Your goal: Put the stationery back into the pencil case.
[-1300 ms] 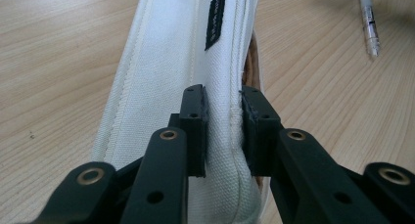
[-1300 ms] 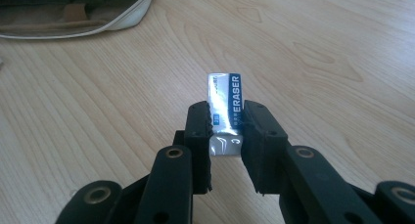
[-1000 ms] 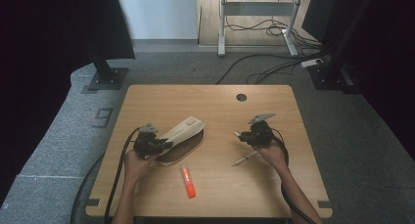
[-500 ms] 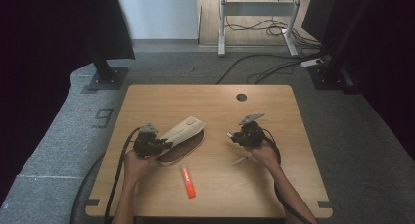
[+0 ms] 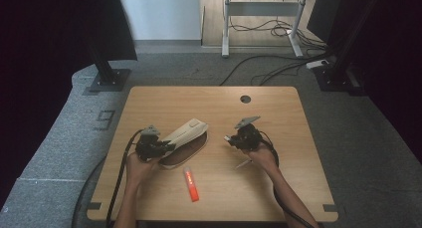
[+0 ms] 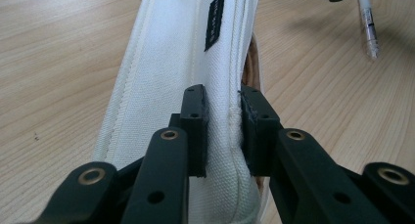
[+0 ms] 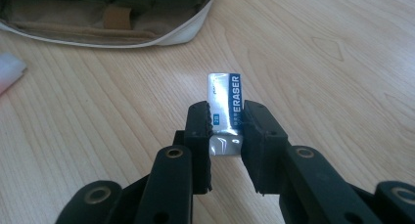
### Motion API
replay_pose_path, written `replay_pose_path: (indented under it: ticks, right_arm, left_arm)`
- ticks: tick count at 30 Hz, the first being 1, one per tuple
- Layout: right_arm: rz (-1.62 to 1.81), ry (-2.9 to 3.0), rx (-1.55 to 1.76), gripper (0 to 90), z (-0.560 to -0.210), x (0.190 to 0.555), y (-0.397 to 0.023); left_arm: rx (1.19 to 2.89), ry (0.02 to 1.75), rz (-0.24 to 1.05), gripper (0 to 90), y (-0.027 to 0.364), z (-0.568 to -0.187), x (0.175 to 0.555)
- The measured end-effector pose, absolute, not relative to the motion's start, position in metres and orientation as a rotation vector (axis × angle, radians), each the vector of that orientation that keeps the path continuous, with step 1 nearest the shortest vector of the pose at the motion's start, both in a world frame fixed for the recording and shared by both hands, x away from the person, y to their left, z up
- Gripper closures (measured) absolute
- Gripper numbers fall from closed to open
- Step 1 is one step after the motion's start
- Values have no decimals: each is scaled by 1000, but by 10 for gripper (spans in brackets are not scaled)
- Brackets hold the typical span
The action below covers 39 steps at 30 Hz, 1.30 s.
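A white fabric pencil case (image 5: 186,132) lies open at the table's left centre, its brown inside (image 7: 93,16) showing. My left gripper (image 5: 164,148) is shut on the case's upper edge (image 6: 215,77), the seam pinched between both pads. My right gripper (image 5: 231,139) hovers just right of the case and is shut on a small eraser (image 7: 226,104) in a blue and white sleeve marked ERASER. The eraser stands upright between the pads, a short way from the case's mouth.
An orange-red marker (image 5: 191,184) lies near the front edge, below the case. A clear pen (image 5: 243,163) rests on the wood by the right hand, also seen as the pen (image 6: 368,26) beyond the case. A round cable hole (image 5: 245,99) sits at the table's back.
My right gripper has moved left across the table toward the pencil case, carrying the eraser. The left gripper and the case have stayed put.
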State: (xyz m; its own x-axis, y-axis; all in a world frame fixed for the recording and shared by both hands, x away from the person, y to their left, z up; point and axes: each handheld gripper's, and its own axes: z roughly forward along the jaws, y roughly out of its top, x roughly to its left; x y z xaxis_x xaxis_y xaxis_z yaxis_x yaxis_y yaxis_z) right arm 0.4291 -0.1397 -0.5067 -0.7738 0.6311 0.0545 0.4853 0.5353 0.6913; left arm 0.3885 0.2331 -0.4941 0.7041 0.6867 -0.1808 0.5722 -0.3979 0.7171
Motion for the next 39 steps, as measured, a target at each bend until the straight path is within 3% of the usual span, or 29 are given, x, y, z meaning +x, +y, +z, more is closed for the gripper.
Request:
replay_pose_path:
  ticks: [39]
  right_arm:
    - [1052,2631,847,720,-513,444,-65]
  left_arm:
    - [2099,947,192,747,235,-492,388]
